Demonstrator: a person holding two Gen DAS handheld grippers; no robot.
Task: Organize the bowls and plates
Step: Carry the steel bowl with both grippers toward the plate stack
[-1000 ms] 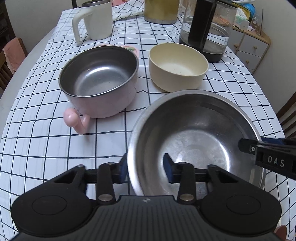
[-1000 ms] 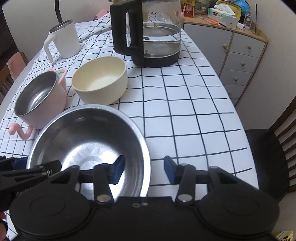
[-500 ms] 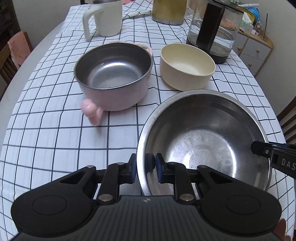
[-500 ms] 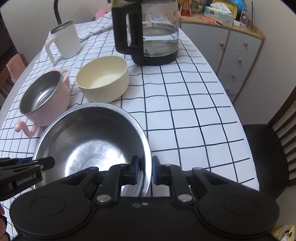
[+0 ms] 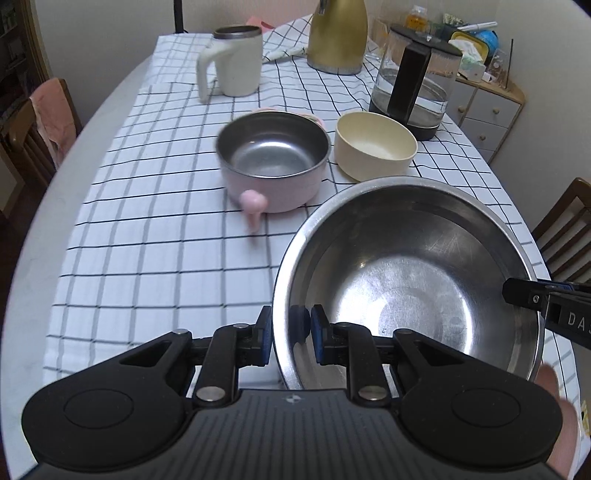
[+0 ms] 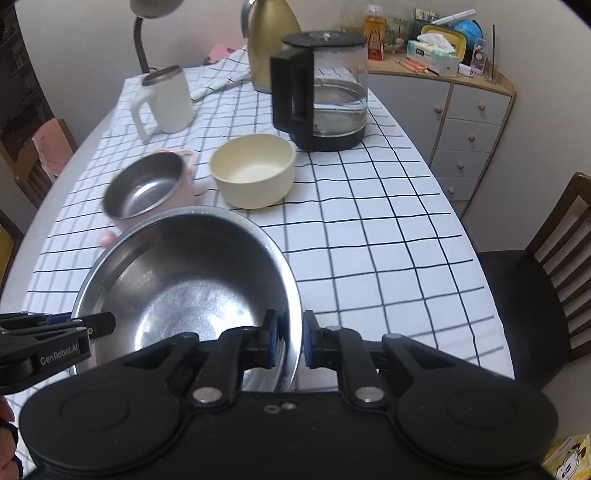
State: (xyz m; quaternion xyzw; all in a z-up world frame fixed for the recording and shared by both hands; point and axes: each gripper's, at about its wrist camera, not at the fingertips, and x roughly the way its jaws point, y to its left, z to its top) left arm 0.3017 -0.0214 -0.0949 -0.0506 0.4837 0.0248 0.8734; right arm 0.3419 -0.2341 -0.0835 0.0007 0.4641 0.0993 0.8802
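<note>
A large steel bowl (image 5: 406, 280) is held above the checked tablecloth by both grippers. My left gripper (image 5: 291, 336) is shut on its left rim. My right gripper (image 6: 290, 339) is shut on its right rim; the bowl also shows in the right wrist view (image 6: 184, 280). Beyond it stand a pink pot with a steel inside (image 5: 273, 158) and a cream bowl (image 5: 375, 146), side by side. They also show in the right wrist view: the pink pot (image 6: 147, 188), the cream bowl (image 6: 255, 170).
A white mug (image 5: 236, 61), a gold jug (image 5: 338, 35) and a glass kettle with a black handle (image 5: 415, 81) stand at the far end of the table. A cabinet (image 6: 469, 125) and a chair (image 6: 535, 280) are to the right.
Both grippers closed on the steel bowl's rim, left then right side. The bowl has been lifted and both views have risen and pulled back from the table.
</note>
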